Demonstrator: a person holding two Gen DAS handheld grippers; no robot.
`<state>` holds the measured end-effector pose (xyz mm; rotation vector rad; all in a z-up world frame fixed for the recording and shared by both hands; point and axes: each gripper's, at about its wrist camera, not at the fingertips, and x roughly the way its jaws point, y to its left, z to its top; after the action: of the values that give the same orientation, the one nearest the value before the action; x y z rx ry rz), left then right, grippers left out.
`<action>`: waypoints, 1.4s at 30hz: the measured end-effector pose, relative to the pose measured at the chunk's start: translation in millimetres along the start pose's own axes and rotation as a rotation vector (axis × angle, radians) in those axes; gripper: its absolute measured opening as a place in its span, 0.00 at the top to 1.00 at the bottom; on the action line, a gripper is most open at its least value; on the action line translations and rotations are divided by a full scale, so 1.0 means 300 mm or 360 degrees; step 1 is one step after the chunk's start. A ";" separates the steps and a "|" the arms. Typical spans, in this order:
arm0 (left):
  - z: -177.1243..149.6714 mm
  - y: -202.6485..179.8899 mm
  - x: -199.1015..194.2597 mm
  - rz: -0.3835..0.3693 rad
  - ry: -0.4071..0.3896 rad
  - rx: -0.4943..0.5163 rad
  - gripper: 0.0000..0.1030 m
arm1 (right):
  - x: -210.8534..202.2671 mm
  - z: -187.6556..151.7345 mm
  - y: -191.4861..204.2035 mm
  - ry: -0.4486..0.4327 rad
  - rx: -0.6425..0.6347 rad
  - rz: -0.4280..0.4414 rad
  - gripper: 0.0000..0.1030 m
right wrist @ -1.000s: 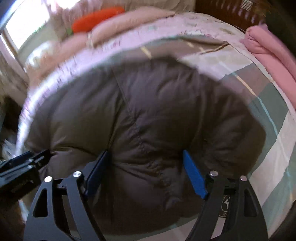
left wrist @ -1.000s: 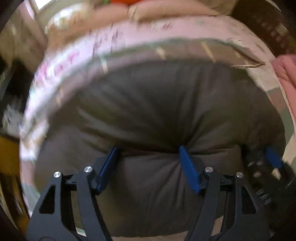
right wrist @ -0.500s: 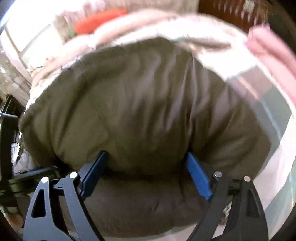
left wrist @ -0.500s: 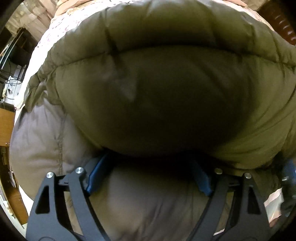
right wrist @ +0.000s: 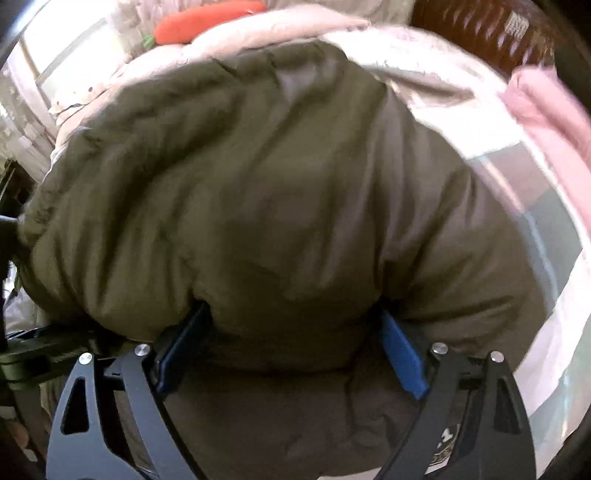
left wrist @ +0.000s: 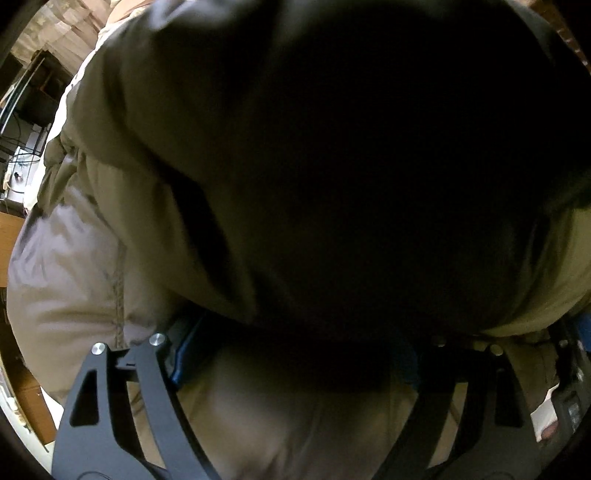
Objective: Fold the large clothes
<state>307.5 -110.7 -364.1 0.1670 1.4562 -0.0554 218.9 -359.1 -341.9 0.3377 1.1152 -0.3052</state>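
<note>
A puffy olive-brown down jacket [left wrist: 155,122] fills the left wrist view, its folded-over upper layer bulging dark over the fingertips. My left gripper [left wrist: 295,354] points down into it, jaws wide, with jacket between them; only the left blue pad [left wrist: 184,354] shows clearly. In the right wrist view the same jacket [right wrist: 277,184] lies doubled on the bed. My right gripper [right wrist: 295,343] has the thick fold pinched between its blue pads [right wrist: 402,362], and its jaws are opening. The left gripper's body [right wrist: 37,350] shows at the left edge.
The jacket rests on a bed with a striped sheet [right wrist: 554,236]. A pink blanket [right wrist: 546,110] lies at the right, an orange pillow [right wrist: 207,22] at the far end by a window. Wooden furniture and cables [left wrist: 22,155] stand beside the bed.
The jacket's far layer has been brought over toward both grippers and now lies doubled. The left gripper sank into it and its view darkened. Both pairs of jaws stand wider.
</note>
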 end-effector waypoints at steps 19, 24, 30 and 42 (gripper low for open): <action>-0.013 0.049 0.002 0.0010 0.0011 0.0002 0.16 | 0.068 0.010 -0.226 0.0005 0.0131 -0.0093 0.16; -0.015 0.032 0.019 0.0028 0.0006 0.0007 0.16 | 0.119 0.001 -0.265 0.0082 0.0193 -0.0020 0.14; -0.008 0.017 0.025 0.0035 0.0025 -0.0001 0.16 | 0.150 0.042 -0.267 0.0124 0.0155 -0.0004 0.12; -0.030 0.045 0.030 0.0061 0.0040 -0.0055 0.19 | 0.096 -0.076 -0.240 0.0011 0.0216 0.0007 0.12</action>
<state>301.5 -95.5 -372.9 0.1677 1.4779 0.0028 183.2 -417.1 -385.3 0.4614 1.1027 -0.3768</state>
